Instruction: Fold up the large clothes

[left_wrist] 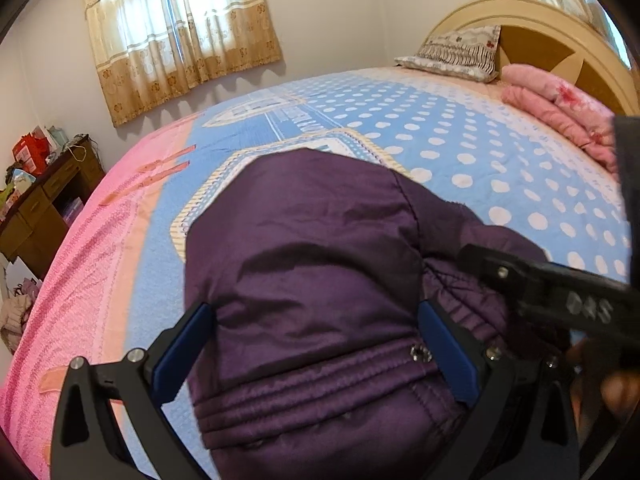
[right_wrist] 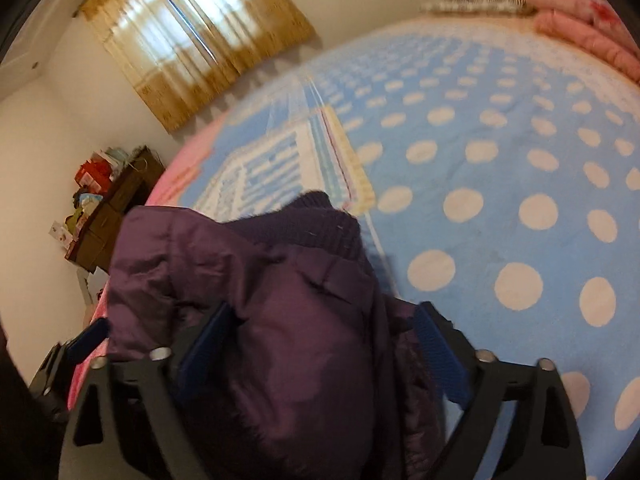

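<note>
A dark purple padded jacket (left_wrist: 312, 264) lies bunched on the bed near the front edge. My left gripper (left_wrist: 316, 344) is open, its blue pads on either side of the jacket's ribbed hem with a metal snap (left_wrist: 420, 354). My right gripper (right_wrist: 324, 344) is open too, with a bulge of the jacket (right_wrist: 288, 320) between its pads and a knitted cuff (right_wrist: 316, 216) sticking out beyond it. In the left wrist view the right gripper (left_wrist: 560, 292) shows as a black bar at the right, over the jacket's gathered part.
The bed has a blue cover (left_wrist: 440, 140) with white dots and a pink border (left_wrist: 92, 248). A pillow (left_wrist: 456, 54) and a folded pink blanket (left_wrist: 560, 108) lie by the headboard (left_wrist: 560, 36). A brown desk (left_wrist: 44, 204) with clutter stands left, below a curtained window (left_wrist: 180, 36).
</note>
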The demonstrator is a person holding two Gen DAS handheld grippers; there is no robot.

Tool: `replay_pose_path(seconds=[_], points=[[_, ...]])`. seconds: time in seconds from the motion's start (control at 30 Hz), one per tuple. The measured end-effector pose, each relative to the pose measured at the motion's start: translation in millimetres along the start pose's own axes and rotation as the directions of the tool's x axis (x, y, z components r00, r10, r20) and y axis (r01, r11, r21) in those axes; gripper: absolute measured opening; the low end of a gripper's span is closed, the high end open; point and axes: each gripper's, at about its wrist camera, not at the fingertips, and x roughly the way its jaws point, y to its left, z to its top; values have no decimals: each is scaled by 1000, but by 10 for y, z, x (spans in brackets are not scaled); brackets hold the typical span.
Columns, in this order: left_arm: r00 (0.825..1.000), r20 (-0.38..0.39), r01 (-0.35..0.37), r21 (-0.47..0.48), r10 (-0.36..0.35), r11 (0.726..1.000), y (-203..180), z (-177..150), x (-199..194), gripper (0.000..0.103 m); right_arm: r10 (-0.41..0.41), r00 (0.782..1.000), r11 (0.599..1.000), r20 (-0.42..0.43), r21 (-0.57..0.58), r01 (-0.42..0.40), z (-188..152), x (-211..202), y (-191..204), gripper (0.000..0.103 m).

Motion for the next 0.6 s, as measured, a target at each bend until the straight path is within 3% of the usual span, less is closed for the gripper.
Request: replay_pose_path(seconds=[0.17,0.23,0.27,0.33,0.47,0.57,0.6], points=[[995,34,97,-64,-95,993,443,-176,-296,103,67,996,998,-64,-8,-68,71,95,-142,95],[980,21,199,-145,-198,969,684,-302,-277,103,93,993,995,-71,-17,-94,79,125,-162,95],[966,11,254,-210,-257,944,817,-369,-228,103,111,991,994,-75,-15,-112,85,139,-172,95],[921,9,368,-354,-390,860,1046,-477,-74,103,178,979,984,-96,-7,-179,87,181,-187,94],[844,24,479,-484,-536,732,1121,-576,241,103,259,956,965,-136,2,-261,112,276,-202,88],[815,44,519,-499,-578,694,1015,-570,351,103,318,935,947,-154,13,-320,110,320,-200,75],[826,42,509,-483,-562,713,969,-551,335,103,338,928,941,-158,24,-339,115,339,-215,72]])
